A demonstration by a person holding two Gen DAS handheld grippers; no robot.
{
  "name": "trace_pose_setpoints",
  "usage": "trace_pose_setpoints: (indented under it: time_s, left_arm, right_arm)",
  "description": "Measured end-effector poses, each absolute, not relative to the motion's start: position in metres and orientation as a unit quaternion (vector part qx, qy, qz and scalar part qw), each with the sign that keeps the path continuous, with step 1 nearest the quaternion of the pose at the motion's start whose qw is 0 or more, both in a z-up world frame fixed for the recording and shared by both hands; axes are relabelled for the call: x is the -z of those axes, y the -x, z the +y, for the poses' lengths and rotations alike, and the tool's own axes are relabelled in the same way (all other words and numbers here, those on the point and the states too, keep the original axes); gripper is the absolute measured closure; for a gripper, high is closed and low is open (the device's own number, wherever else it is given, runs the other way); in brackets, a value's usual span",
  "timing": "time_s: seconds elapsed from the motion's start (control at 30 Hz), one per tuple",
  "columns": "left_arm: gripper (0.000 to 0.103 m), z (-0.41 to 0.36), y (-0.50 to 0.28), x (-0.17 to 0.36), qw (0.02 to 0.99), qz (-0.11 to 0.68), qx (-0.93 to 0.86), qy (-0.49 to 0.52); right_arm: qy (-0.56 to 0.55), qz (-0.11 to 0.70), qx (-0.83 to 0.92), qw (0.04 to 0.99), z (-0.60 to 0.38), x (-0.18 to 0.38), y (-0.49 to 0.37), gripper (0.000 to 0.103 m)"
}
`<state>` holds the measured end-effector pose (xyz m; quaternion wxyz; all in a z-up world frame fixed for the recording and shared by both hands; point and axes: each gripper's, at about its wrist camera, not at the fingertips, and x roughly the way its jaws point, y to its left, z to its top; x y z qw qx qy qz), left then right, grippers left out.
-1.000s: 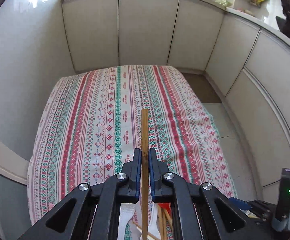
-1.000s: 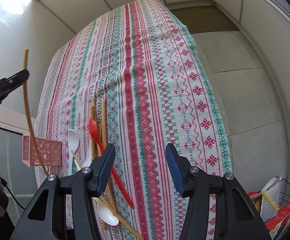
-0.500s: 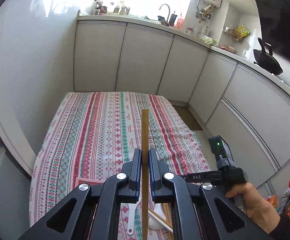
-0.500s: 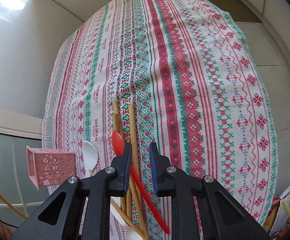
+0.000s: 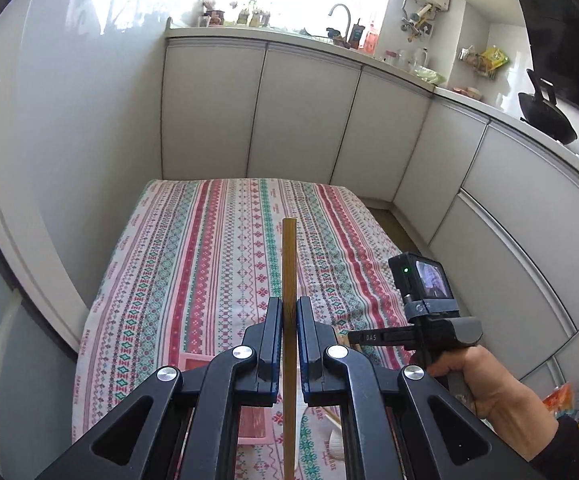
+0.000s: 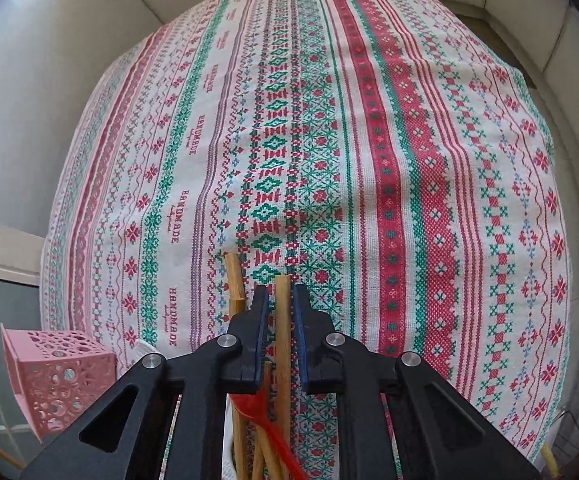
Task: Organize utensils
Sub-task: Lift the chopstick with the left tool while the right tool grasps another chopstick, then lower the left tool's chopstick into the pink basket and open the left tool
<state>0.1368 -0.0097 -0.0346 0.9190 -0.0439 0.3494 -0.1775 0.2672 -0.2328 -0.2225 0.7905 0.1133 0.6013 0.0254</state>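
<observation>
Right, my left hand-held gripper (image 5: 288,316) is clamped tight on one chopstick (image 5: 289,264), which stands up through the jaws and sticks out well ahead of them, held above the striped cloth on the desk (image 5: 193,264). My right hand-held gripper (image 6: 280,304) has just been closing, and in its own view a second chopstick (image 6: 282,320) now sits between the pads, which look pressed against it. The rest of the pile lies directly under and behind that gripper: another chopstick (image 6: 234,280) just to its left, a red spoon (image 6: 267,424) crossing beneath the jaws, more sticks under that. The pink basket (image 6: 55,368) stands off to the left of the right gripper, tilted in the view, near the desk's edge.

As I judge it, the step in hand is lifting this second stick clear. I want to raise it straight, slowly, because the red spoon lies across the sticks and could be dragged along. The grip is near the stick's far end, so I expect it to droop or swing; I would keep the wrist steady. Then both sticks can go to the basket, points down.
</observation>
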Motion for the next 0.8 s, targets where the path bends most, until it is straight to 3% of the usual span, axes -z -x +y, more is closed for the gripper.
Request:
trace_pose_setpoints:
  time_s: [0.17, 0.47, 0.8]
  left_arm:
    - [0.096, -0.009, -0.135, 0.035, 0.922, 0.343, 0.171, 0.050]
    - [0.096, -0.004, -0.136, 0.029, 0.930, 0.321, 0.168, 0.064]
    - [0.096, 0.016, -0.125, -0.006, 0.959, 0.233, 0.144, 0.072]
  right_arm:
    - [-0.106, 0.573, -0.024, 0.812, -0.238, 0.211, -0.265, 0.095]
    - [-0.130, 0.481, -0.040, 0.866, -0.244, 0.132, -0.246, 0.095]
    - [-0.132, 0.387, -0.052, 0.911, -0.231, 0.048, -0.203, 0.095]
